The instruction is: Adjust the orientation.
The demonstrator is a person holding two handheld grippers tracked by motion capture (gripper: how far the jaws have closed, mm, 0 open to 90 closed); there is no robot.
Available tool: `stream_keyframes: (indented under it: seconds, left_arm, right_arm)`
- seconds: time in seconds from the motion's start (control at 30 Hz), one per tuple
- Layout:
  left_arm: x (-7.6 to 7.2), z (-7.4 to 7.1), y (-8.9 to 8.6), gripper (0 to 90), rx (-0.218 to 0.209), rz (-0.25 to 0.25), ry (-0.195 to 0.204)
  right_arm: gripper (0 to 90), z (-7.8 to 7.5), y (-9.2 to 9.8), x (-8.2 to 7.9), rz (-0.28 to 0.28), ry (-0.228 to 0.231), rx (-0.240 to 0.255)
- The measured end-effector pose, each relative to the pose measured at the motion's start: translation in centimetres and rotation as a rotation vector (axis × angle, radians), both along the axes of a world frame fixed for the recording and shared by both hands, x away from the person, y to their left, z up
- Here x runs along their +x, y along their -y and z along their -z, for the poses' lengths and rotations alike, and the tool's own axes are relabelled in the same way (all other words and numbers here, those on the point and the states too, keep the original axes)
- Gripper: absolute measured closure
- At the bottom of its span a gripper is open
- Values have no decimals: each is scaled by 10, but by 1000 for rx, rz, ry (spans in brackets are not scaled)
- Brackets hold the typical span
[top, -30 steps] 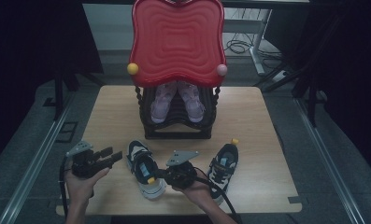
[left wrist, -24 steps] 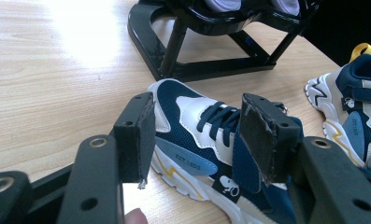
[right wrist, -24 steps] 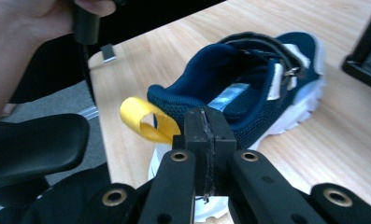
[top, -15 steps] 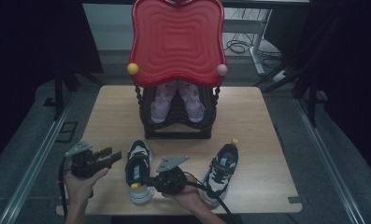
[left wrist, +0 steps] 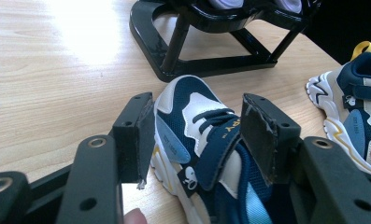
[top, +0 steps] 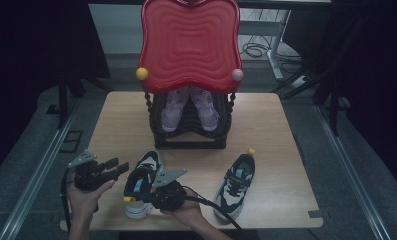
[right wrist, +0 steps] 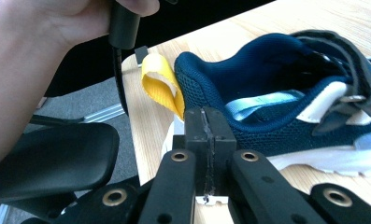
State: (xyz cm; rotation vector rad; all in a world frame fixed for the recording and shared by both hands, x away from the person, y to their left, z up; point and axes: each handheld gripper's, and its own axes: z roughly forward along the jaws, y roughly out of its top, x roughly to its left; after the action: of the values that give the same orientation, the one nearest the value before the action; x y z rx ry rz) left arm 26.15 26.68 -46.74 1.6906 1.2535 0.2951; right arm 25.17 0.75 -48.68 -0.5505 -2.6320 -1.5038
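The right gripper (top: 151,194), jaws pressed flat together with nothing visible between the pads, sits against the heel of the near sneaker (top: 142,182) at the front of the wooden table (top: 276,125), just below its yellow pull loop (right wrist: 162,86). The left gripper (top: 117,168) hangs just to the shoe's left, jaws spread wide and empty, framing the toe and strap in its own view without touching them. The work in hand looks like squaring this shoe up with nudges. To do it well, push low on the firm heel counter rather than the soft collar, keep the strokes short so the shoe slides instead of tipping, and let the open left gripper steady the toe.

The matching sneaker (top: 235,184) lies well apart to the right, its heel pointing away from the person. Beyond both, mid-table, stands a black rack (top: 190,131) holding a pair of pale pink shoes (top: 188,106) under a red wavy-edged top (top: 188,42). The pale, bare tabletop catches glare; around it the room is dark, with grey flooring, floor rails and loose cables at the back.
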Motion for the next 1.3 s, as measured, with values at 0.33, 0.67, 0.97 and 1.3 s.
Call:
stream_keyframes:
  seconds: [0.33, 0.67, 0.97, 1.3]
  left_arm:
    - [0, 1, -1, 452, -1, 1, -7]
    - [-1, -1, -2, 452, -4, 0, -4]
    - [-1, 0, 4, 451, 7, 14, -9]
    - [-1, -1, 11, 450, -6, 41, -5]
  right_arm:
    - [897, 3, -18, 0, -9, -9, 12]
    - [896, -5, 2, -1, 1, -6, 24]
    - [896, -27, 54, -1, 89, 50, 59]
    - [896, -29, 116, 5, 197, 51, 67]
